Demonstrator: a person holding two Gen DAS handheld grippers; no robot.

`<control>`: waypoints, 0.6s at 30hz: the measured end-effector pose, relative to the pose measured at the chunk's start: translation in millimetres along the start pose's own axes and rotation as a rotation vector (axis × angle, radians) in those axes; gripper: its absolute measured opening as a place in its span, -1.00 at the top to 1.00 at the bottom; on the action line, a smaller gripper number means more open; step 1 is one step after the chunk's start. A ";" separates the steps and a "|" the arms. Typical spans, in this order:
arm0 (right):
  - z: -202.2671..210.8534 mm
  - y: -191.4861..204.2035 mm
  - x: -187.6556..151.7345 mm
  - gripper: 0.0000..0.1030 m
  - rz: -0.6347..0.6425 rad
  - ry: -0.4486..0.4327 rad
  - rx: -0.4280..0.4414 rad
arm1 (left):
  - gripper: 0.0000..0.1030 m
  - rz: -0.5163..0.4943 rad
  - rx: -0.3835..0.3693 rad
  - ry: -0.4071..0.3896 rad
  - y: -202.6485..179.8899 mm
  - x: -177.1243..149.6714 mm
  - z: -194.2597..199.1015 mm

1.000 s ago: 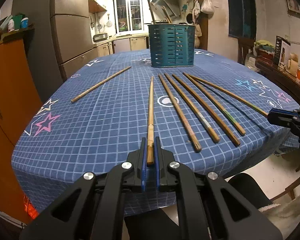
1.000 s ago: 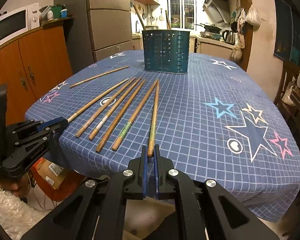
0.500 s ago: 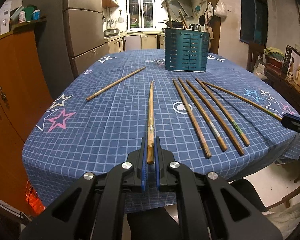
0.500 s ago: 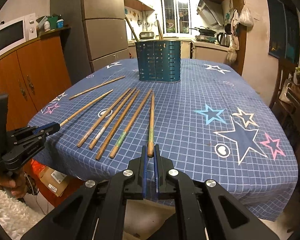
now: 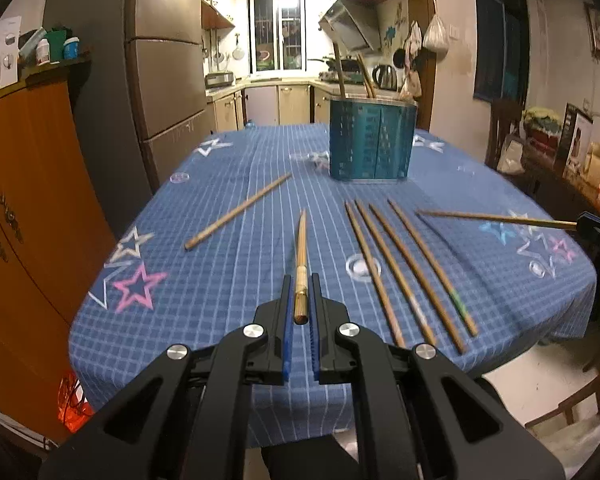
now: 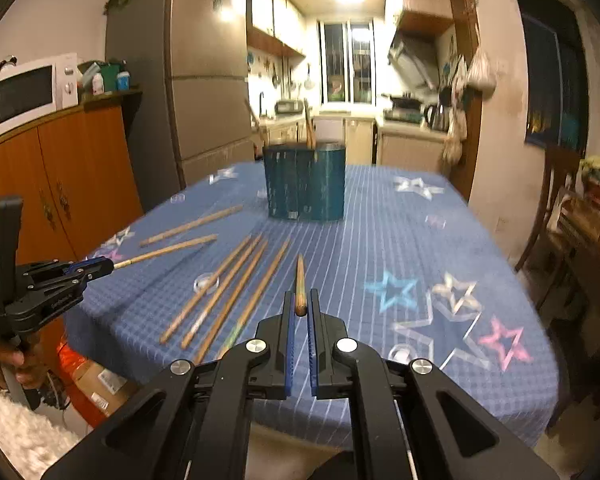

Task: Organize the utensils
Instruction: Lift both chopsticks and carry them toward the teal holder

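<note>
Left wrist view: left gripper (image 5: 301,292) clamped tight on the butt end of one chopstick (image 5: 300,258), stick running straight ahead between the blue pads (image 5: 287,320), clear of the tablecloth (image 5: 220,280). Teal utensil holder (image 5: 372,138) stands upright far ahead and a bit right of the tongs, a couple of sticks already poking out of it. Lone chopstick (image 5: 238,211) lies diagonal ahead-left. Row of four chopsticks (image 5: 404,268) lies just right of the tongs, fanned toward the holder. Far right edge: right gripper (image 5: 598,236) partly in frame, its chopstick (image 5: 496,218) jutting left above the cloth. Right wrist view: right gripper (image 6: 301,298) closed narrow on the butt of its chopstick (image 6: 300,284), stick pointing ahead toward the holder (image 6: 305,182), which sits dead ahead, well apart. Four loose chopsticks (image 6: 224,294) lie just left of the tongs; one more (image 6: 190,226) further ahead-left. Left gripper (image 6: 96,266) at far left, held in a hand (image 6: 10,362), pinching its chopstick (image 6: 168,250) above the table edge. Motion blur in both views.
</note>
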State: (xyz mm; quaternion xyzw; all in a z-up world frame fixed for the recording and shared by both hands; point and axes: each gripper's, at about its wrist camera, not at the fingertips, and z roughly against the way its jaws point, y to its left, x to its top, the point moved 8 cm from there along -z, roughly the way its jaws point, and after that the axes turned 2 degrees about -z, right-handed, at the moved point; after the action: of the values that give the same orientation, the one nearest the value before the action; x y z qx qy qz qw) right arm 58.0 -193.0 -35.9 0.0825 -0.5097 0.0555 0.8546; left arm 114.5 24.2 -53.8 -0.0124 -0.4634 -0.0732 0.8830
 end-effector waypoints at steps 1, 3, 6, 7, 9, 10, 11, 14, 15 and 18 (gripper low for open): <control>3.9 -1.0 7.0 0.86 0.005 -0.020 -0.003 | 0.90 0.001 -0.001 -0.007 0.1 4.7 1.6; 8.8 -3.0 18.9 0.86 0.014 -0.049 -0.007 | 0.90 0.004 -0.006 -0.031 2.7 17.3 6.8; 13.6 -6.9 37.8 0.86 0.023 -0.090 -0.009 | 0.90 0.023 -0.023 -0.059 6.4 35.3 13.0; 14.8 -8.4 43.0 0.86 0.026 -0.100 -0.009 | 0.90 0.032 -0.029 -0.067 7.8 41.5 14.8; 17.4 -10.2 53.5 0.86 0.035 -0.122 -0.012 | 0.90 0.040 -0.029 -0.078 8.8 50.9 18.1; 19.2 -11.3 58.6 0.86 0.039 -0.131 -0.012 | 0.90 0.042 -0.025 -0.085 9.4 55.4 19.8; 19.5 -11.7 63.5 0.86 0.042 -0.139 -0.011 | 0.90 0.040 -0.021 -0.092 10.0 59.5 21.1; 20.7 -13.9 79.0 0.86 0.055 -0.160 -0.009 | 0.90 0.037 -0.013 -0.116 9.9 73.5 26.6; 20.3 -15.1 84.9 0.86 0.056 -0.166 -0.006 | 0.90 0.039 -0.018 -0.124 9.3 79.0 29.3; 20.2 -17.2 99.8 0.86 0.057 -0.180 0.008 | 0.90 0.050 -0.033 -0.135 10.2 93.1 33.1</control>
State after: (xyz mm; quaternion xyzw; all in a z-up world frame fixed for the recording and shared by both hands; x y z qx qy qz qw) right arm 91.0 -212.7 59.9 0.0758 -0.5863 0.0742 0.8032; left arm 141.0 26.3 41.9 -0.0436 -0.5203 -0.0576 0.8509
